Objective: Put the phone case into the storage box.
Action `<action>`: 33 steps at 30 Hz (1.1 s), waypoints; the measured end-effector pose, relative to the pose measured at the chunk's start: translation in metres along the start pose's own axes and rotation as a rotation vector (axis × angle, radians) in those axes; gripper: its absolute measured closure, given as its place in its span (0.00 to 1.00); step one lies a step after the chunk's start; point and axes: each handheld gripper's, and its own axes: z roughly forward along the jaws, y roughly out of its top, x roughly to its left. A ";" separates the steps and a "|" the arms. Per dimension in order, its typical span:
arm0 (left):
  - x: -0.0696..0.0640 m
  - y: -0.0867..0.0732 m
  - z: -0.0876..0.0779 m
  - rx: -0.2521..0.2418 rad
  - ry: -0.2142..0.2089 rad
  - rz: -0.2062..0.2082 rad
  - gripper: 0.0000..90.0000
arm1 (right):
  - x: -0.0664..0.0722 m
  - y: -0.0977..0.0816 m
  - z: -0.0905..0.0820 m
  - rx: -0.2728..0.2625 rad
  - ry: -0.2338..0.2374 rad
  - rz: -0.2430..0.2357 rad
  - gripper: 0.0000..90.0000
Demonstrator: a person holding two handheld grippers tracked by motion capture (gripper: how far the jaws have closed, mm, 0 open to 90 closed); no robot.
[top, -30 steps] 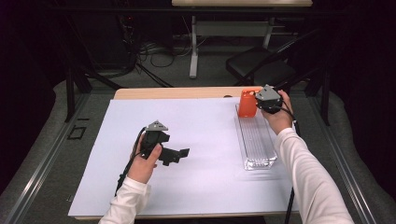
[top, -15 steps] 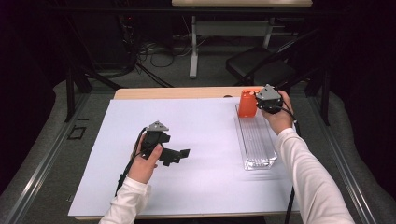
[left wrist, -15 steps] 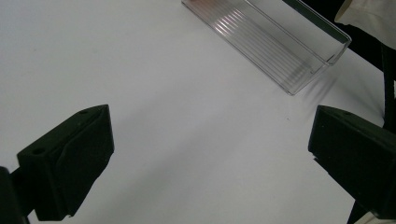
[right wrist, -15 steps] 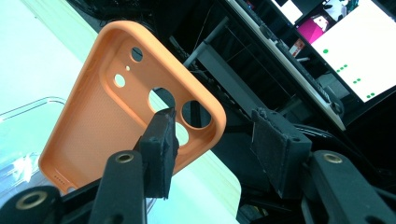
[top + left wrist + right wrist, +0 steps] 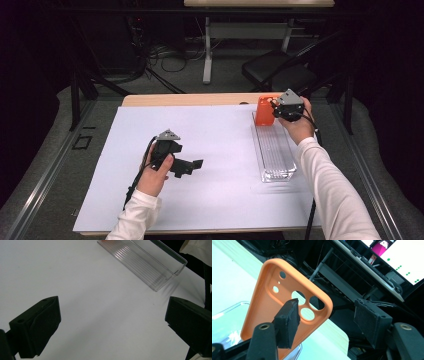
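An orange phone case [image 5: 264, 111] stands upright at the far end of a clear plastic tray [image 5: 274, 150] on the right of the table. My right gripper [image 5: 275, 108] is at the case's top and open, and its jaws have just been opening. In the right gripper view the case [image 5: 274, 302] lies just behind the left pad [image 5: 287, 322], and its corner reaches into the gap of the gripper [image 5: 325, 315]. The right pad stands clear of it. My left gripper [image 5: 190, 168] rests open over the white sheet, and the left gripper view shows nothing in the gap of the gripper [image 5: 112, 315].
A white sheet [image 5: 220, 190] covers most of the table, with a bare wooden strip [image 5: 190, 100] along the far edge. The tray [image 5: 145, 260] shows ahead of the left jaws. A black chair [image 5: 280, 72] and floor cables lie beyond the table.
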 end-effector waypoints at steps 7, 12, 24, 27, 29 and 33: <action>0.000 0.000 0.000 -0.001 0.000 -0.004 0.01 | 0.000 0.001 -0.002 0.016 0.016 0.091 0.35; 0.000 0.000 0.000 -0.008 -0.001 -0.007 0.00 | 0.000 0.002 -0.004 0.054 0.028 0.132 0.33; 0.000 0.000 0.001 -0.003 0.001 -0.010 0.01 | 0.001 0.005 -0.005 0.093 0.097 0.238 0.24; 0.000 0.000 0.001 -0.002 -0.002 -0.008 0.01 | 0.002 0.006 -0.006 0.102 0.121 0.257 0.23; 0.000 0.000 0.001 -0.007 -0.001 -0.009 0.01 | 0.002 0.008 -0.008 0.100 0.133 0.275 0.22; 0.000 0.000 0.001 -0.007 -0.001 -0.009 0.01 | 0.000 0.012 -0.011 0.096 0.143 0.334 0.18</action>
